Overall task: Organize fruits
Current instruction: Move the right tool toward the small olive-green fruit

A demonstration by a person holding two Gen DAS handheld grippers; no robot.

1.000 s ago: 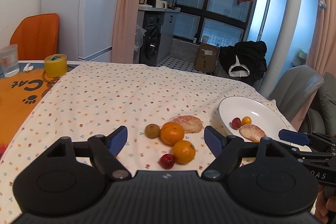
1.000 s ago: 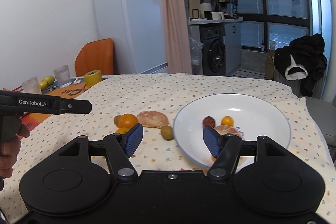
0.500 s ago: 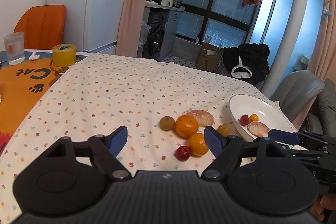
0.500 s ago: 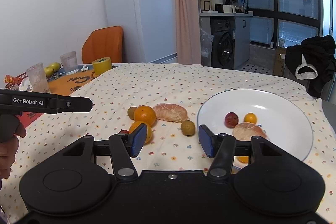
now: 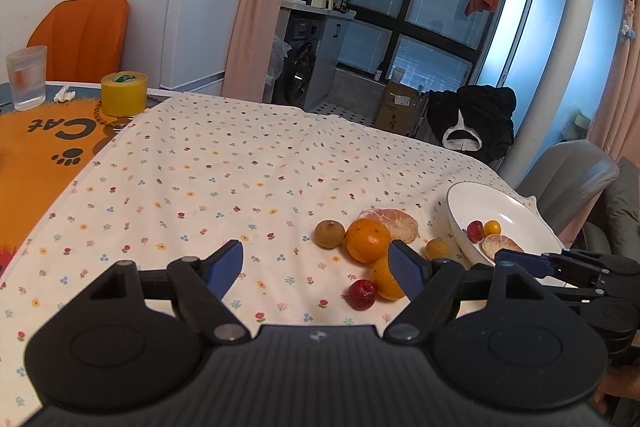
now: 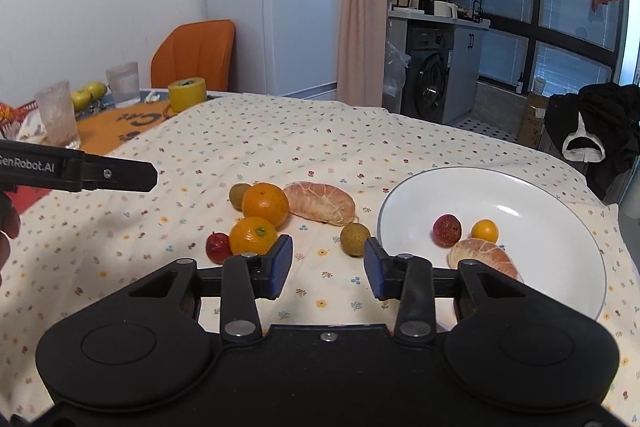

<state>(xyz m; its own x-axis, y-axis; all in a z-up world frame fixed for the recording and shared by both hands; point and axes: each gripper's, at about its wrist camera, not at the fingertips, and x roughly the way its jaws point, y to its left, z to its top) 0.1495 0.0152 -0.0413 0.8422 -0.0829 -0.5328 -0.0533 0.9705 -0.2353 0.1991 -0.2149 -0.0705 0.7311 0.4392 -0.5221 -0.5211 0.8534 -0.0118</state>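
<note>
Loose fruit lies on the flowered cloth: two oranges (image 6: 265,203) (image 6: 253,235), a peeled citrus piece (image 6: 321,202), a red berry (image 6: 217,247) and two small brown fruits (image 6: 354,238) (image 6: 239,195). The white plate (image 6: 540,203) to the right holds a red fruit (image 6: 447,229), a tiny orange (image 6: 484,230) and a peeled piece (image 6: 484,257). My right gripper (image 6: 327,268) is open, just short of the near brown fruit. My left gripper (image 5: 318,264) is open and empty, left of the fruit cluster (image 5: 368,239). The plate (image 5: 516,223) shows at the right in the left wrist view.
An orange cat mat (image 5: 36,151), a yellow tape roll (image 5: 123,94) and a glass (image 5: 26,77) sit at the table's far left. More glasses (image 6: 57,119) and green fruit (image 6: 89,94) stand there too. A grey chair (image 5: 572,175) is beyond the plate.
Both grippers have shifted left: the fruit and plate slid rightward in both views. The right gripper's fingers have narrowed somewhat and now frame the near brown fruit.
</note>
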